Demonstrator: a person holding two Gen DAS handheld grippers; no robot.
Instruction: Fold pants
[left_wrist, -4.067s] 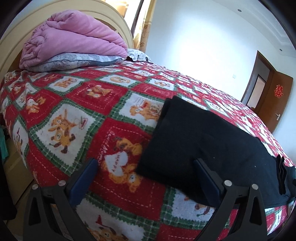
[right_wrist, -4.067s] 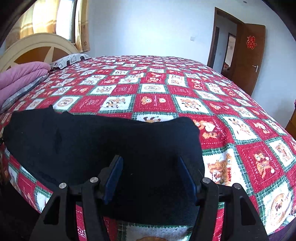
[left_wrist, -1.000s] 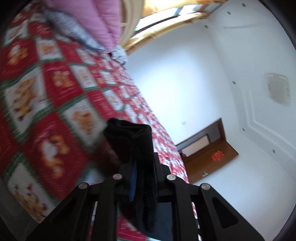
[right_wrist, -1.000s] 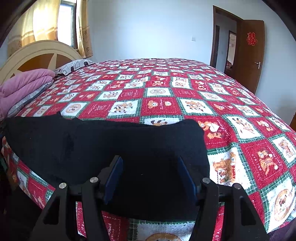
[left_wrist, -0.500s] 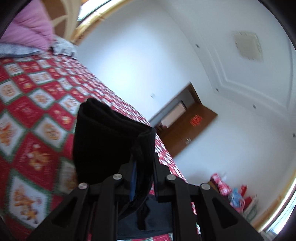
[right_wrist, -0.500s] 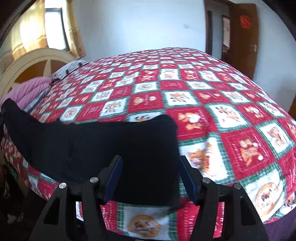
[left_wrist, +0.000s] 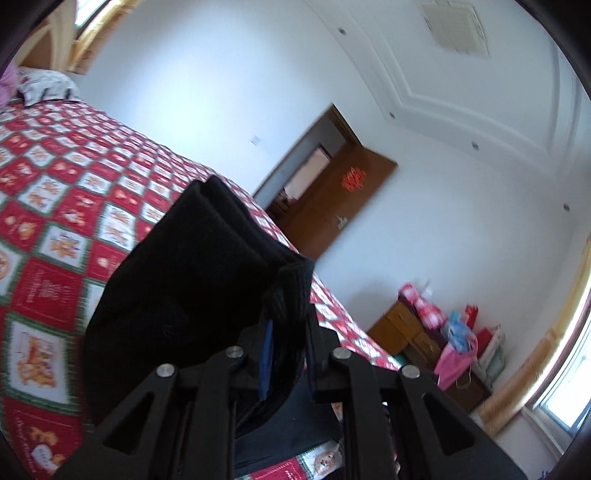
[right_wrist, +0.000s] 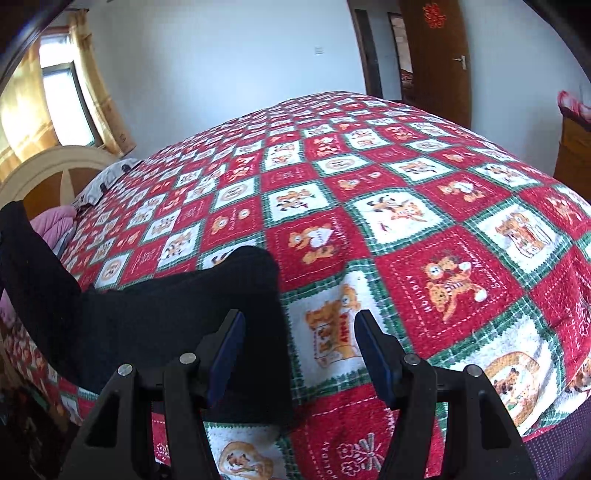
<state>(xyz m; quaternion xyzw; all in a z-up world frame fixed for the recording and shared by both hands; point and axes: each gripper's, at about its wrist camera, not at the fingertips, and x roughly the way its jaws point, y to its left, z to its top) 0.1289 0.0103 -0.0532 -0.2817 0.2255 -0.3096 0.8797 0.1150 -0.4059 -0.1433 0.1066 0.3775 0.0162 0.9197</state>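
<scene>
The black pants (right_wrist: 166, 314) lie folded lengthwise near the front edge of the bed with the red, green and white quilt (right_wrist: 424, 229). My left gripper (left_wrist: 286, 343) is shut on one end of the pants (left_wrist: 192, 288) and holds it lifted off the quilt, the cloth hanging over the fingers. In the right wrist view that raised end stands up at the far left. My right gripper (right_wrist: 299, 350) is open and empty just above the quilt, its left finger over the other end of the pants, its right finger over bare quilt.
A cream headboard (right_wrist: 48, 173) with pink bedding (right_wrist: 55, 225) and a pillow is at the bed's left end. A brown door (right_wrist: 439, 55) stands open beyond the bed. A wooden cabinet (left_wrist: 410, 336) with bags is at the right.
My left gripper closed on the pants' end and has lifted and swung it up toward the other end. My right gripper has shifted right, partly off the pants.
</scene>
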